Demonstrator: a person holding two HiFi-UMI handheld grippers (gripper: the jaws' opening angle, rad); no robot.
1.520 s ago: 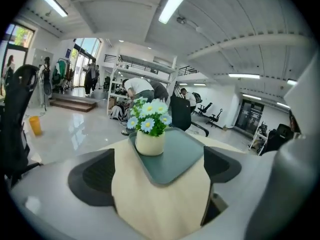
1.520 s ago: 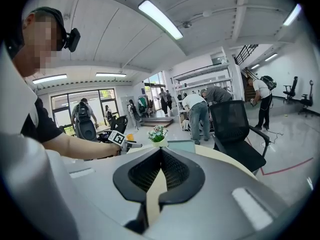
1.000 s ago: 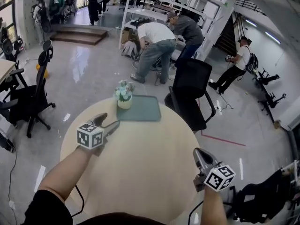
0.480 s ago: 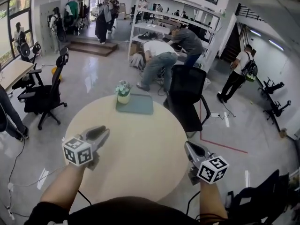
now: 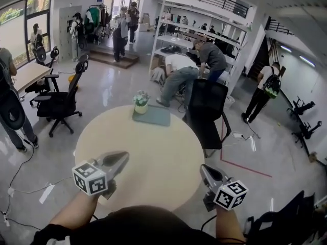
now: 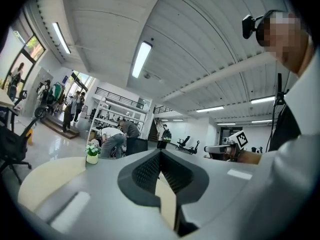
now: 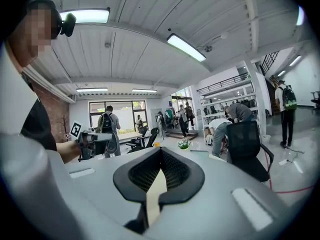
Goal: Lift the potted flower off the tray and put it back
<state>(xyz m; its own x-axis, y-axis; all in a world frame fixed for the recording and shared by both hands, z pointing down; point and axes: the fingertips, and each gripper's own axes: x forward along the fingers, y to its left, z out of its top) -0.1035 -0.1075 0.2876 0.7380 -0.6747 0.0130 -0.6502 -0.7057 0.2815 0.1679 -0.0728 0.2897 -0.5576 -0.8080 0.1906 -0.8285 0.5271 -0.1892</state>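
Potted flower (image 5: 141, 102), head view: upright at the far left corner of the tray (image 5: 153, 117), at the far side of the round tabletop (image 5: 153, 157).
Left hand-held gripper (image 5: 125, 156), head view: over the near left rim of the tabletop, well apart from the pot.
Right hand-held gripper (image 5: 203, 167), head view: at the near right rim, equally far from the tray.
Surroundings, head view: a black office chair (image 5: 207, 111) stands just beyond the tabletop on the right.
Potted flower (image 6: 92, 153), left gripper view: small and distant, on the far part of the pale tabletop (image 6: 50, 176).
Left hand-held gripper (image 6: 160, 153), left gripper view: its jaws have just been closing and now meet at the tips, with nothing between them.
Right hand-held gripper (image 6: 207, 149), left gripper view: seen off to the right, held level.
Potted flower (image 7: 184, 144), right gripper view: far ahead, just above the jaw tips.
Right hand-held gripper (image 7: 160, 150), right gripper view: jaws together at the tips and empty; only tabletop shows through the slit lower down.
Left hand-held gripper (image 7: 111, 136), right gripper view: off to the left, pointing across.
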